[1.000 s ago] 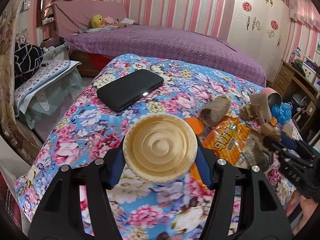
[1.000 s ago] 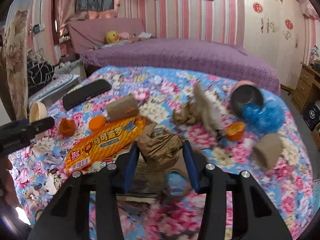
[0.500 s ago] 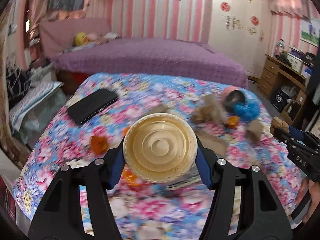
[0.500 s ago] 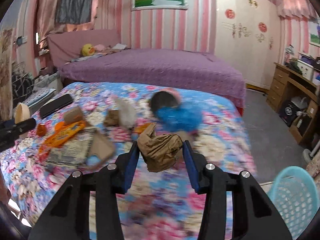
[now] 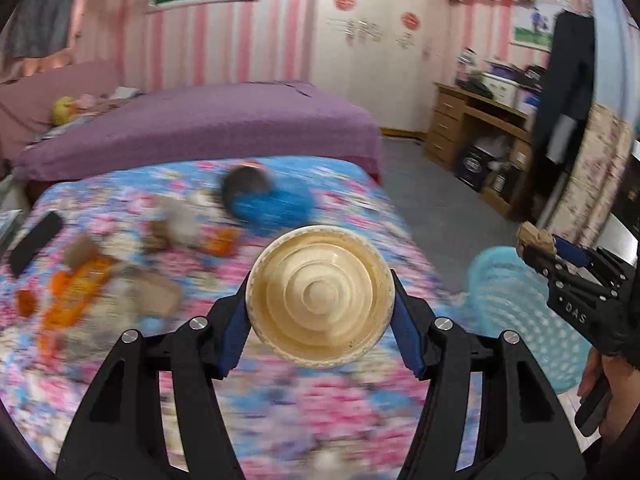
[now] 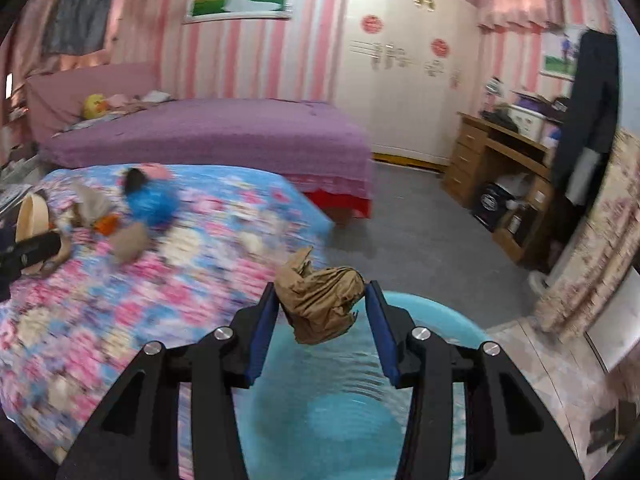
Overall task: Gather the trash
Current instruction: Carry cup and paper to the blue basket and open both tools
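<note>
- The crumpled brown paper (image 6: pixel 320 308) is pinched between the blue pads of the right gripper (image 6: pixel 320 316), jaws closed partway around the wad, and it hangs right over the light blue basket (image 6: pixel 448 324) on the floor.
- The cream-coloured round lid (image 5: pixel 320 304) is clamped edge to edge in the left gripper (image 5: pixel 320 320), jaws fairly wide because the lid is wide, ridged face turned to the camera. It sits over the near edge of the floral bedspread (image 5: pixel 280 412).
- From the left wrist view the same basket shows to the right of the lid, with the right gripper above it.
- More trash lies on the bedspread, pretty blurry: a blue plastic bag (image 5: pixel 272 210) against a dark round thing (image 5: pixel 245 186), an orange snack wrapper (image 5: pixel 74 292), a cardboard tube (image 6: pixel 130 242) and some brown scraps.
- A black phone-like slab (image 5: pixel 36 242) lies near the bedspread's far left edge.
- Behind all that is a purple bed (image 6: pixel 208 136), a white wardrobe (image 6: pixel 404 92) and a wooden desk (image 6: pixel 500 160) on the right.
</note>
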Tool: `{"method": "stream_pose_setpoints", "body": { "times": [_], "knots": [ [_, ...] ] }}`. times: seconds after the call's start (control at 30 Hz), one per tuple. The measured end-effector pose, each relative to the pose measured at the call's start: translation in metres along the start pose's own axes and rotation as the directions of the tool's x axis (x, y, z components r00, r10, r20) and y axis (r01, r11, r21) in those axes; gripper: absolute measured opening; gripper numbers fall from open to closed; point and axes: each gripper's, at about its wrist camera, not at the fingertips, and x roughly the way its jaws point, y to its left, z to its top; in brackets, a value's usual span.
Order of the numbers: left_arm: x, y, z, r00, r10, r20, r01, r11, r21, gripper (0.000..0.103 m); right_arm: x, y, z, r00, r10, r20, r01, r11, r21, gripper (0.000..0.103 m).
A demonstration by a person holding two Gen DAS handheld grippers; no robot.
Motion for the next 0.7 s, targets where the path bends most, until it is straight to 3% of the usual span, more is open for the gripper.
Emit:
{"method": "stream_pose_setpoints", "body": {
  "times": [0.17, 0.33, 0.6, 0.63, 0.7],
  "knots": [
    [0.027, -0.072, -0.008, 0.996, -0.083, -0.034, 0.085, 0.994, 0.063, 0.06, 0.006, -0.066, -0.017, 0.995, -0.097, -0.029, 0.099, 0.994, 0.055, 0.045],
    [0.047, -0.133, -0.013, 0.985, -0.158, -0.066, 0.164, 0.981, 0.105, 0.06, 0.008, -0.112, -0.032, 0.991, -0.126, -0.043, 0.13, 0.985, 0.114, 0.045],
    [0.079, -0.189, -0.022, 0.972, -0.196, -0.13, 0.217, 0.961, 0.174, 0.061, 0.009, -0.14, -0.048, 0.989, -0.139, -0.049, 0.146, 0.972, 0.184, 0.045],
    [0.08, -0.192, -0.023, 0.974, -0.185, -0.13, 0.207, 0.961, 0.184, 0.063, 0.008, -0.142, -0.049, 0.989, -0.14, -0.048, 0.147, 0.971, 0.19, 0.045],
    [0.078, -0.191, -0.022, 0.976, -0.181, -0.12, 0.202, 0.962, 0.186, 0.081, 0.006, -0.144, -0.052, 0.988, -0.146, -0.044, 0.152, 0.968, 0.2, 0.045]
  ]
}}
